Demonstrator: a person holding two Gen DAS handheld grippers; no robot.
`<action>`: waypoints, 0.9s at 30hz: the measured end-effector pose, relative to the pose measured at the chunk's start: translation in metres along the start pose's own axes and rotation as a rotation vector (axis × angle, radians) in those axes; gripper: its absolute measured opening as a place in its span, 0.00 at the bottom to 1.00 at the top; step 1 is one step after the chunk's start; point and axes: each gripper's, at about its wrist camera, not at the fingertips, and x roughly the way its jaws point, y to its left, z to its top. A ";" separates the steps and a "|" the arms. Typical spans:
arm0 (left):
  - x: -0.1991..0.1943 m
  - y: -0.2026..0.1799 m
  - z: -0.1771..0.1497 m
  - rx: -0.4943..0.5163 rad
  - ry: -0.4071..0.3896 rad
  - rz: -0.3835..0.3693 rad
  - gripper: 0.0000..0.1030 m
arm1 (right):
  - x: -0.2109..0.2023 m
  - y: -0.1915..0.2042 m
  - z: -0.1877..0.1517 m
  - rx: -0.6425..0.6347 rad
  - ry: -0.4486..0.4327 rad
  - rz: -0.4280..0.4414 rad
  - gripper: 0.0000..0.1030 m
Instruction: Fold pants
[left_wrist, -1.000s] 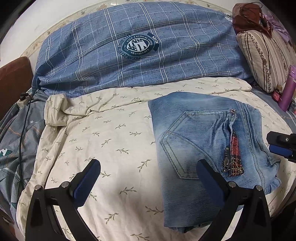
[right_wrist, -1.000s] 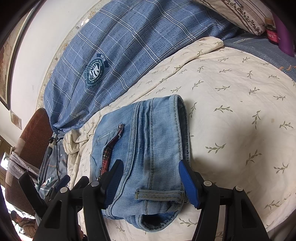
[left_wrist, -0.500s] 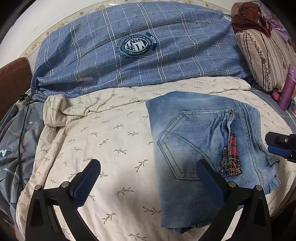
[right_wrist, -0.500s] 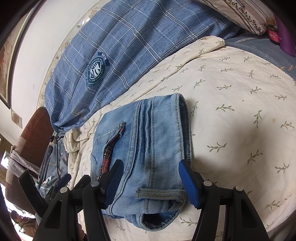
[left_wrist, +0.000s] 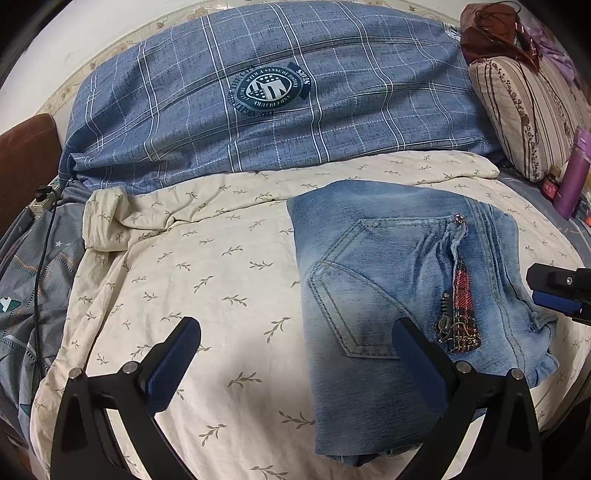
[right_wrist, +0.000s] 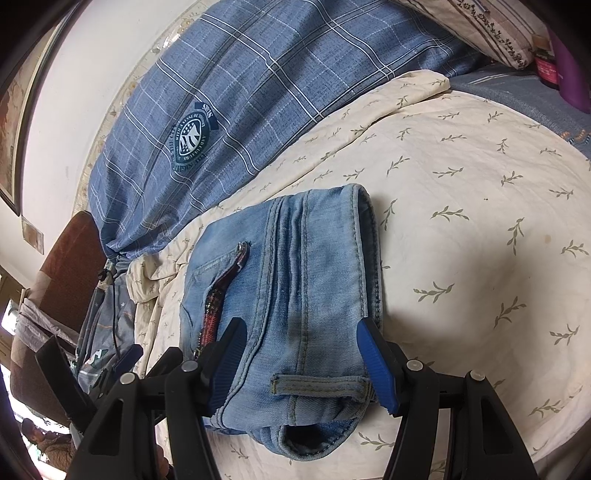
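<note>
The pants (left_wrist: 399, 280), light blue jeans, are seen folded into a compact block on the cream leaf-print sheet (left_wrist: 207, 280). In the left wrist view the block is found from the centre toward 4 o'clock, its back pocket facing up and a red plaid zip trim (left_wrist: 461, 310) shown along the pocket's right side. The left gripper (left_wrist: 295, 369) is held open above the bed: one blue finger is placed at 7 o'clock over bare sheet, the other at 5 o'clock over the denim, and nothing is clamped between them. Whether the right-hand finger touches the cloth cannot be told.

In the right wrist view the pants (right_wrist: 295, 295) are seen at the centre, waistband end and belt loop (right_wrist: 321, 386) nearest the camera. The right gripper (right_wrist: 303, 354) is set astride that end, a blue pad on each flank of the folded block; the jaws are held partly apart, and whether the pads press the denim cannot be told.

A blue plaid duvet (left_wrist: 280, 92) with a round crest is piled at 12 o'clock, and a striped pillow (left_wrist: 524, 110) is seen at 2 o'clock.
</note>
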 end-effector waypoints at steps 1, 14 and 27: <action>0.000 -0.001 0.000 0.000 0.001 0.000 1.00 | 0.000 0.000 0.000 0.000 0.000 0.000 0.64; 0.002 -0.002 -0.001 -0.001 0.010 -0.007 1.00 | 0.000 0.000 0.000 0.000 0.002 -0.001 0.64; 0.004 -0.002 0.000 -0.011 0.021 -0.020 1.00 | 0.000 0.000 0.001 0.001 0.003 0.000 0.64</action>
